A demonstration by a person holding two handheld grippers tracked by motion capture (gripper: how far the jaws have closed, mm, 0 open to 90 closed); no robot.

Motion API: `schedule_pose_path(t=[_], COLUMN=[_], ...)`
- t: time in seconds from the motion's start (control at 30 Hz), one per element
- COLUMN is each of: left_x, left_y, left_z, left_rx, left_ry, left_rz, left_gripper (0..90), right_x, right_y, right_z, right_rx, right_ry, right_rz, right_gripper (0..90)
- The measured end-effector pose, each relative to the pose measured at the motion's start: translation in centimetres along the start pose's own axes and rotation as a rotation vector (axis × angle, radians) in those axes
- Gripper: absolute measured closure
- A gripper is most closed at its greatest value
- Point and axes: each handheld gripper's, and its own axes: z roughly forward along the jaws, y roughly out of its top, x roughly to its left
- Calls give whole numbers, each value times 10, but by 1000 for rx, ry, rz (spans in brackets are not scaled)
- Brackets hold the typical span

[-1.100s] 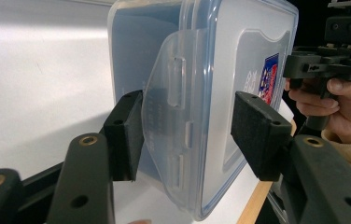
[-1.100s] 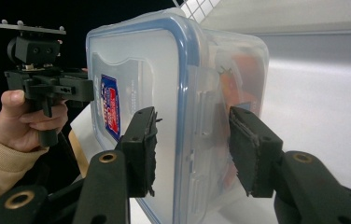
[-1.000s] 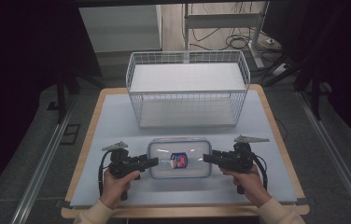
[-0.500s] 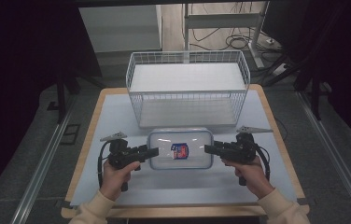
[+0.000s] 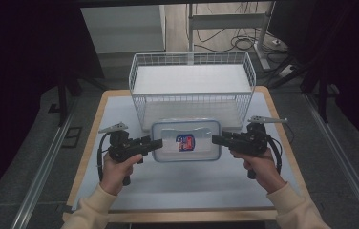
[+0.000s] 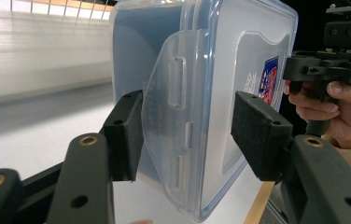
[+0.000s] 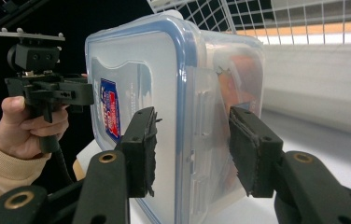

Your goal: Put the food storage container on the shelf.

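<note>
I have the clear plastic lidded box with the blue seal (image 5: 185, 141) lying flat on the bench (image 5: 192, 183), just before the white wire basket (image 5: 192, 90). Left gripper (image 6: 187, 135) and right gripper (image 7: 193, 149) both spread, straddling its end latches, not clamped. Judged: grasp pending, lift into basket remaining.

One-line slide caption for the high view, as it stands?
Both grippers, left and right, flank a lidded clear plastic container at its short ends, before a white wire basket.

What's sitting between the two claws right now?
The clear lidded box spans the gap between the left claw and the right claw in the high view. Each gripper view shows open jaws straddling a side latch.
</note>
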Motion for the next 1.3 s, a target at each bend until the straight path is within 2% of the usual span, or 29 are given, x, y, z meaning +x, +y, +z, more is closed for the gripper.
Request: schedule_pose_path(t=[0.23,0.53,1.3], left_x=[-3,-5,-15], left_y=[14,30,66], left_z=[0,1,-6], left_rx=[-10,-14,-51], left_ry=[-8,1,18], left_rz=[1,15,58], left_gripper=[461,460,459], right_x=[2,-2,5], right_y=[19,30,59], right_z=[-4,-3,-7], right_rx=[-18,-31,-58], right_ry=[-2,3,3], right_rz=[-17,-12,-44], right_gripper=[535,535,534])
